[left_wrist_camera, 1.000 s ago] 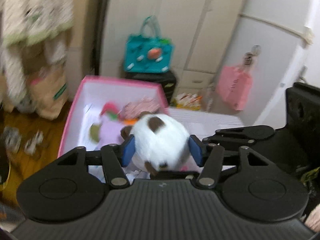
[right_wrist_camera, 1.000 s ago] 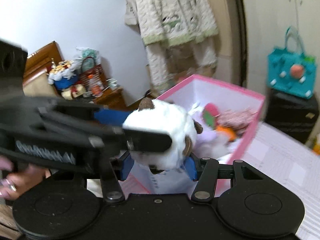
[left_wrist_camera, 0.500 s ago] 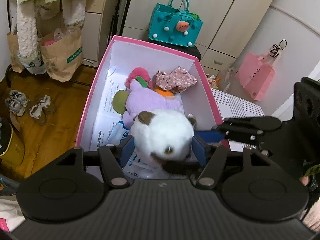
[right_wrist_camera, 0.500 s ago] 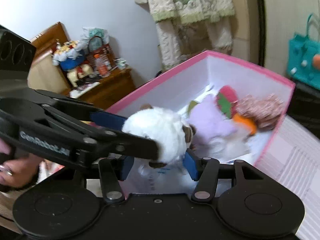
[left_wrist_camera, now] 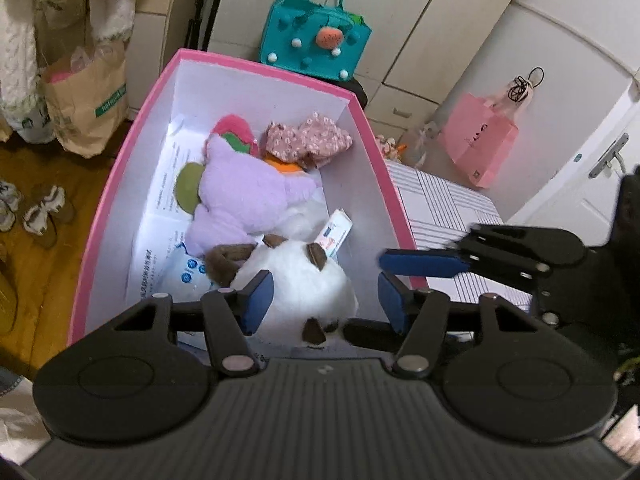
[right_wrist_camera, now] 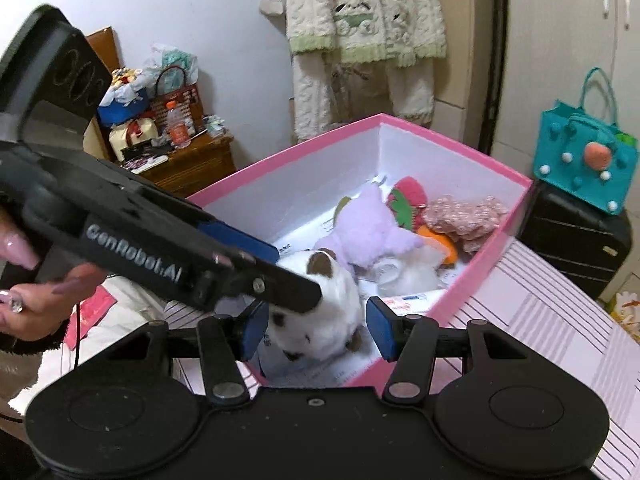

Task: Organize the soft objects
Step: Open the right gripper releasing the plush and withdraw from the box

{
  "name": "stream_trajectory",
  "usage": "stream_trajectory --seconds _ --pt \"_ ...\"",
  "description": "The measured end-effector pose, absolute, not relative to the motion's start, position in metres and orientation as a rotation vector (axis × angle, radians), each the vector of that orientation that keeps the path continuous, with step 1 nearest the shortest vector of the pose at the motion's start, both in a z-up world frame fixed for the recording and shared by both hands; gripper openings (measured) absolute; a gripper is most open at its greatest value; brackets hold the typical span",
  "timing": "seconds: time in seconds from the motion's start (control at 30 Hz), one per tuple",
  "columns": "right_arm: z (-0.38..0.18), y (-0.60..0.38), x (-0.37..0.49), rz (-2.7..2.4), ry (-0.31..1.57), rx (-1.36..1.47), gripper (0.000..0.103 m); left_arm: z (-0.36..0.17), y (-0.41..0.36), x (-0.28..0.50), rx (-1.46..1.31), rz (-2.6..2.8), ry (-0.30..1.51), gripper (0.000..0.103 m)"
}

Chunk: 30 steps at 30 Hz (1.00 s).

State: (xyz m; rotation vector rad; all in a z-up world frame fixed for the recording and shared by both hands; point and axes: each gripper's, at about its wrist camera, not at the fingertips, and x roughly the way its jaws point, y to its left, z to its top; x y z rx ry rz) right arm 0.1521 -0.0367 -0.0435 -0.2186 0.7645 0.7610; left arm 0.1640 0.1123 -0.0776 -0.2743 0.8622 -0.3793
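White plush cat (left_wrist_camera: 296,280) lies at near end of pink box (left_wrist_camera: 120,184), between both grippers. Left gripper (left_wrist_camera: 320,300): jaws closing, right pad not touching plush. Right gripper (right_wrist_camera: 312,326): jaws apart, clear of plush. Purple plush (left_wrist_camera: 240,196) just beyond, farther in box.

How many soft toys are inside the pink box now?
4 visible: white plush at the near end, purple plush in the middle, red-and-green plush and orange plush farther back. Others may be hidden.

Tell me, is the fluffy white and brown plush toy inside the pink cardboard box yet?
Inside. The fluffy white and brown plush toy sits below the pink cardboard box's rim, beside the purple plush.
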Motion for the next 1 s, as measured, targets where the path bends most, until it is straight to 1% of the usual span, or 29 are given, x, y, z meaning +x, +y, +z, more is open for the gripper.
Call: stream_trajectory --seconds 0.17,0.2,0.3,0.43,0.53,0.6,0.73,0.77,0.8,0.83,0.93,1.0 --pt "-0.025 -0.061 0.132 0.743 0.724 -0.167 0.06 -0.059 0.115 0.148 -0.225 -0.338 0.789 0.058" --pt "-0.022 -0.065 0.129 0.734 0.72 -0.162 0.06 -0.056 0.115 0.146 -0.214 -0.33 0.777 0.061" --pt "-0.013 -0.077 0.119 0.703 0.716 -0.145 0.061 -0.045 0.113 0.137 -0.197 -0.323 0.763 0.063" --pt "-0.002 -0.093 0.106 0.667 0.722 -0.117 0.065 -0.031 0.104 0.124 -0.152 -0.328 0.749 0.068" --pt "0.008 -0.103 0.096 0.638 0.713 -0.11 0.069 -0.019 0.094 0.115 -0.106 -0.34 0.733 0.071" --pt "0.013 -0.109 0.09 0.618 0.697 -0.11 0.076 -0.013 0.089 0.11 -0.083 -0.344 0.723 0.071" --pt "0.021 -0.121 0.079 0.588 0.688 -0.103 0.079 -0.006 0.079 0.099 -0.061 -0.343 0.694 0.076" --pt "0.022 -0.122 0.078 0.575 0.694 -0.104 0.087 -0.005 0.077 0.096 -0.06 -0.345 0.687 0.079" --pt "0.022 -0.123 0.077 0.558 0.7 -0.11 0.097 -0.004 0.075 0.094 -0.064 -0.347 0.682 0.082" --pt "0.021 -0.125 0.074 0.538 0.703 -0.129 0.098 -0.004 0.074 0.091 -0.074 -0.353 0.681 0.083" --pt "0.02 -0.127 0.07 0.471 0.745 -0.172 0.098 -0.002 0.07 0.086 -0.09 -0.356 0.687 0.091" --pt "0.019 -0.127 0.07 0.423 0.791 -0.187 0.098 0.0 0.067 0.082 -0.08 -0.345 0.678 0.098"
